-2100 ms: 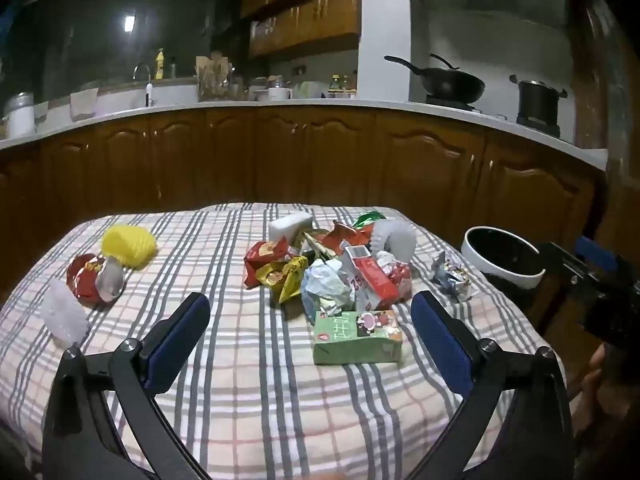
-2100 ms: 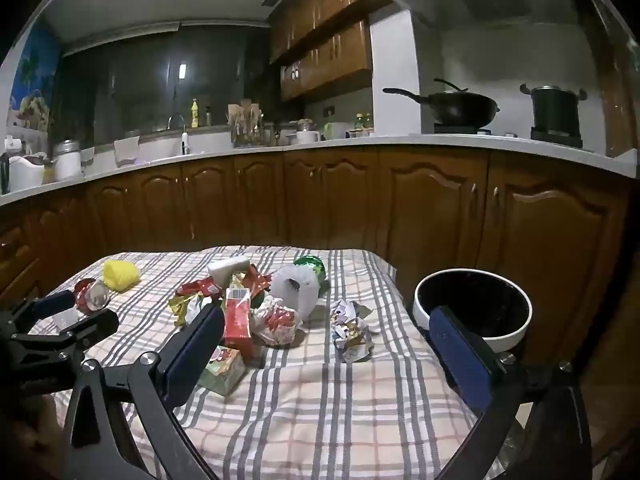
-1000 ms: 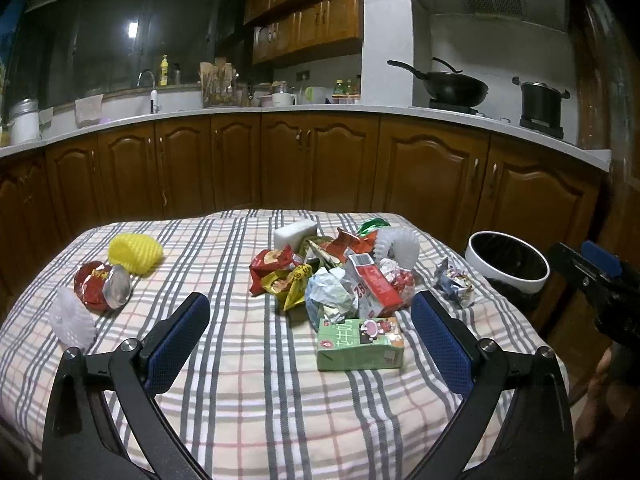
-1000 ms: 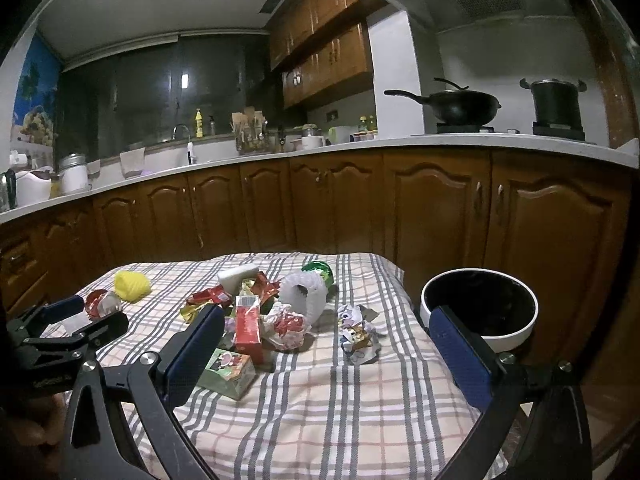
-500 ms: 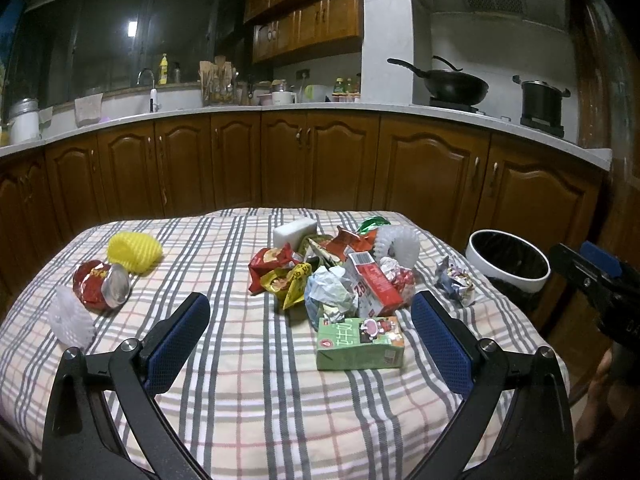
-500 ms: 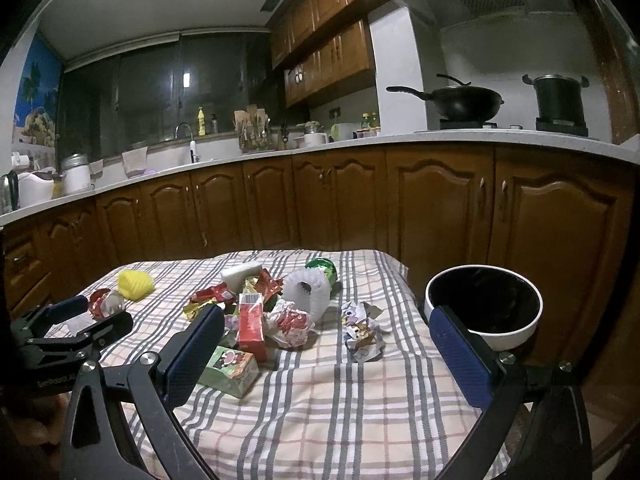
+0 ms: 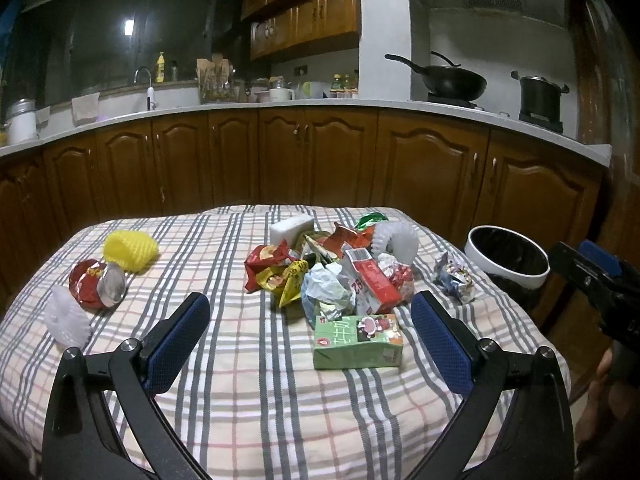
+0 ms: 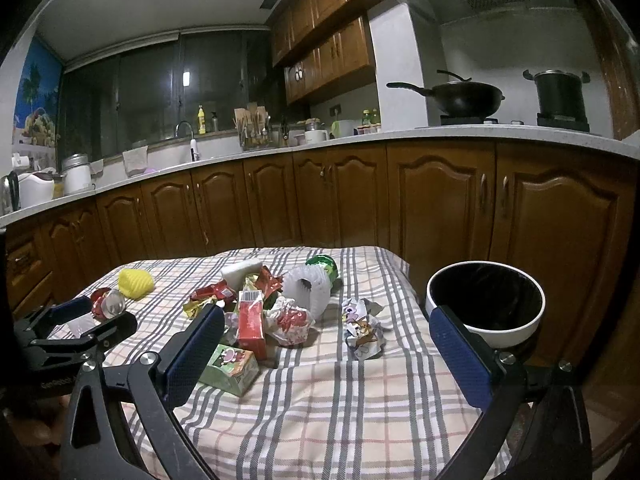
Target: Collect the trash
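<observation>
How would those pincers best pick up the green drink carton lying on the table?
Probably from above, fingers closing across the short width of the green carton. It lies flat on its broad face, apart from the pile, with open cloth at its near long side. The left gripper is open, nearest.

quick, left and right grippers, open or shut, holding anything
Left gripper: open, holding nothing, above the checked cloth.
Right gripper: open, holding nothing, just short of the trash pile.

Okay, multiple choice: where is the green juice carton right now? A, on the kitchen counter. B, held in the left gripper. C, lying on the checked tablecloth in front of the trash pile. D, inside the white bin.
C: the green carton lies flat on the tablecloth, nearer the camera than the pile, with both grippers open and empty.
</observation>
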A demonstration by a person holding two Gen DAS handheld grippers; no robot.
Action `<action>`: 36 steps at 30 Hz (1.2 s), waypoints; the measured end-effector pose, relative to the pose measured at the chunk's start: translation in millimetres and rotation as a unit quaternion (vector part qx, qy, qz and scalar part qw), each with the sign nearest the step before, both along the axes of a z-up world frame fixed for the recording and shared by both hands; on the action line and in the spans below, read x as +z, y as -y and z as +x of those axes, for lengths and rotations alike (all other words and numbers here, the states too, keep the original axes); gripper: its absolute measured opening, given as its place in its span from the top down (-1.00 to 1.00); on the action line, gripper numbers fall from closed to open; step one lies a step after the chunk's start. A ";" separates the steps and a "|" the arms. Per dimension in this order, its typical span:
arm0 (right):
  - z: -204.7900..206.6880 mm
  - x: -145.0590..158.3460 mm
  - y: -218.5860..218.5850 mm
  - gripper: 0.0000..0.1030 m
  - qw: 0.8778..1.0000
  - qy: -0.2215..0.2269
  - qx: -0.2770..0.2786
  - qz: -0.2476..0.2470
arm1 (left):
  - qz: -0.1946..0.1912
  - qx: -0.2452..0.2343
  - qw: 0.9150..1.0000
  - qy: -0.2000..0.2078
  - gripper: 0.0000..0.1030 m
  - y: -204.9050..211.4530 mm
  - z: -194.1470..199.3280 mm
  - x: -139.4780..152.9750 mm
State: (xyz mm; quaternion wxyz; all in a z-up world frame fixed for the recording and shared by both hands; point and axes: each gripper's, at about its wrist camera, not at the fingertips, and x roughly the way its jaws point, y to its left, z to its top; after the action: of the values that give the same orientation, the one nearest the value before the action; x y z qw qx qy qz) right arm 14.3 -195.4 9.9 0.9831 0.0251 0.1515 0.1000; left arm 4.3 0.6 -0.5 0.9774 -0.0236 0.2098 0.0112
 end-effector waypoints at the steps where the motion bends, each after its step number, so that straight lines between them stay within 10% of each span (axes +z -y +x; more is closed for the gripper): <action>1: 0.1 0.0 0.0 -1.00 1.000 -0.001 0.000 0.000 | 0.000 0.000 1.000 0.000 -0.99 0.2 -0.2 0.0; 36: 82.8 -33.5 30.4 -0.91 0.991 -0.123 0.019 0.047 | -0.024 -0.041 0.990 -0.131 -0.73 7.4 94.9 -27.3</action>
State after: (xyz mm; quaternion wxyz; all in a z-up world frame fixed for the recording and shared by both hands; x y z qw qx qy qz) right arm 97.1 -225.8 -23.6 0.9526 0.0805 0.2671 0.1214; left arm 99.2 -6.8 -27.8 0.9404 -0.0367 0.3368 -0.0309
